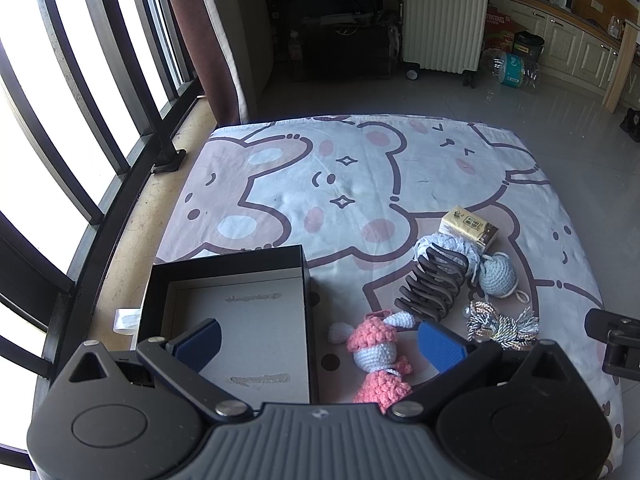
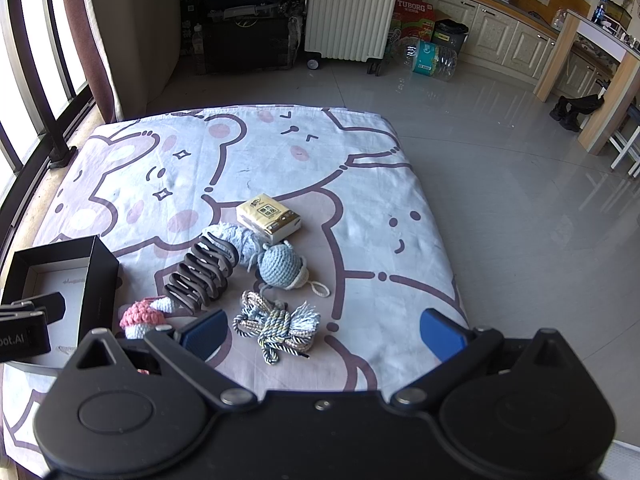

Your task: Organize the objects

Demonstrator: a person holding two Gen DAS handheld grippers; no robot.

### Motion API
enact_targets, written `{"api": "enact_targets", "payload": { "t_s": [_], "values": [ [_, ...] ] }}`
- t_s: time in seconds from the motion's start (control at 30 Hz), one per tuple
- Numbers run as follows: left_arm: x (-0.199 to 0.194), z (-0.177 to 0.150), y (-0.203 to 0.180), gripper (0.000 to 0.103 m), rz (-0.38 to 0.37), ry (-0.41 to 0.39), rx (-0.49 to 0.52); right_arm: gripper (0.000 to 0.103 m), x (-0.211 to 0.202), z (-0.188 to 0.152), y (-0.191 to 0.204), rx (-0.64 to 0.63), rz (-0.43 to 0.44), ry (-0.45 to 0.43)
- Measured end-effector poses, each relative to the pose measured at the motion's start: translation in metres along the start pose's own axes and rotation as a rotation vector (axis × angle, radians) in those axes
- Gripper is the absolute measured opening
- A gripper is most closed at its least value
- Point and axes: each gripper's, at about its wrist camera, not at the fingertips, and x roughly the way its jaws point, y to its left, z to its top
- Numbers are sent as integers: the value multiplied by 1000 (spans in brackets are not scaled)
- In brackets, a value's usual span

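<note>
An open black box with a grey floor sits at the near left of the cartoon sheet; it also shows in the right wrist view. Beside it lie a pink crochet doll, a dark brown hair claw, a blue crochet toy, a knotted cord bundle and a tissue pack. My left gripper is open and empty, straddling the box's right wall and the doll. My right gripper is open and empty, just behind the cord bundle.
The sheet covers a low platform with a window railing on the left and tiled floor on the right. A white suitcase, dark luggage and water bottles stand at the back. The right gripper's edge shows in the left view.
</note>
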Motion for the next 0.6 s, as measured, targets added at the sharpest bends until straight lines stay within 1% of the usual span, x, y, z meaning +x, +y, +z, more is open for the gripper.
{"api": "enact_targets", "payload": {
  "t_s": [0.6],
  "values": [
    [0, 0, 0, 103, -9, -6, 17, 103, 0, 0, 0, 3, -1, 0]
  ]
}}
